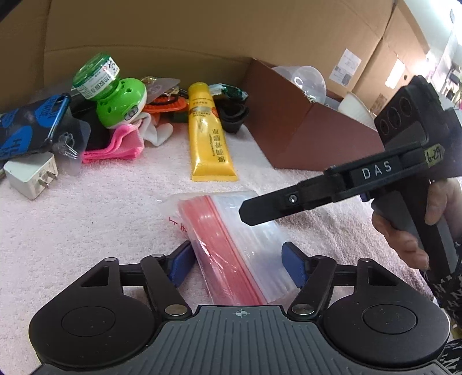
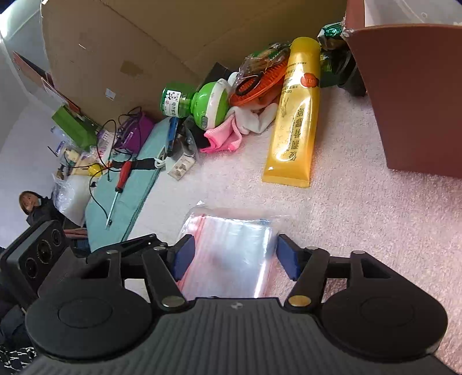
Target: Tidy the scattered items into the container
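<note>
the left gripper [image 1: 235, 264] straddles the near end of the bag [image 1: 228, 245] on the table, jaws half open, unpinched, the bag's long axis slanting away leftward, while the right gripper [image 2: 234, 259] brackets its other end likewise.

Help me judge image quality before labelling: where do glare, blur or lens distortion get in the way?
Left wrist view: fisheye bends the cardboard wall; the zip bag pack is sharp with mild sheen; the window corner at upper right is washed out. Right wrist view: the scene looks tilted, glare whitens the zip bag pack, and the yellow tube shows a bright highlight.
</note>
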`<state>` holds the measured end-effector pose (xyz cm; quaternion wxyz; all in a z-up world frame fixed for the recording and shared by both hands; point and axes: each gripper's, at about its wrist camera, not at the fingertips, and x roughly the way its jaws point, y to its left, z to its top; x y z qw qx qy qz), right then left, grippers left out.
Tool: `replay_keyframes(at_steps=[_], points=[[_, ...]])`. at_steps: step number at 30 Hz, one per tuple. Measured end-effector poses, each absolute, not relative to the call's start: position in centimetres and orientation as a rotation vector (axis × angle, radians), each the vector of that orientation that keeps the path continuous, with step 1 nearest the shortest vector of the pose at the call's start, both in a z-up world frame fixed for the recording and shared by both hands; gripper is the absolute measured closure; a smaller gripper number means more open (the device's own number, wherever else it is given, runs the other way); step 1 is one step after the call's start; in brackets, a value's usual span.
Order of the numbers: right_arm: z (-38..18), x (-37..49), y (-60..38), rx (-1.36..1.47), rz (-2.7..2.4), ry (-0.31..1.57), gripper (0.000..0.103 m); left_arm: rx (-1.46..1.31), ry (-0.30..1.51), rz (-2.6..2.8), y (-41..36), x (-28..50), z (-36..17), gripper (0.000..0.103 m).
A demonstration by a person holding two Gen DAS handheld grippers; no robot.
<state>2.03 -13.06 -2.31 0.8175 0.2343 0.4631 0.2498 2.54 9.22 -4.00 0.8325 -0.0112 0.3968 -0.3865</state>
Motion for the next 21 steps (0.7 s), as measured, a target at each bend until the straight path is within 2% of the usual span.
replay_keyframes(at_steps=[3, 9, 10, 14, 16, 21], points=[[-2.3, 1.9, -13.1, 0.482, 0.525, 0.982, 0.038, -0.144, 0.857, -0.83, 10.4, 3.7, -4.4, 0.063], [-2.8, 2.1, -13.9, 0.588, 0.547, 0.978, 0.025, -0.12, 0.759, -0.852, 10.3, 2.7, -3.6, 0.075], [-2.9, 2.2, -14.0, 0.613, 0.558, 0.976, 0.02, -0.096, 0.732, -0.86, 10.1, 2.4, -3.4, 0.076], [-3.2, 2.5, -14.2, 0.644, 0.598, 0.965, 0.017, 0.002, 0.669, -0.87, 9.3, 1.0, -3.1, 0.076], [-3.2, 2.5, -14.3, 0.645, 0.608, 0.961, 0.018, -0.012, 0.659, -0.87, 9.4, 1.1, -3.3, 0.076], [-3.0, 1.8, -15.0, 0.661, 0.598, 0.932, 0.034, -0.107, 0.665, -0.877, 10.4, 1.8, -3.9, 0.076]])
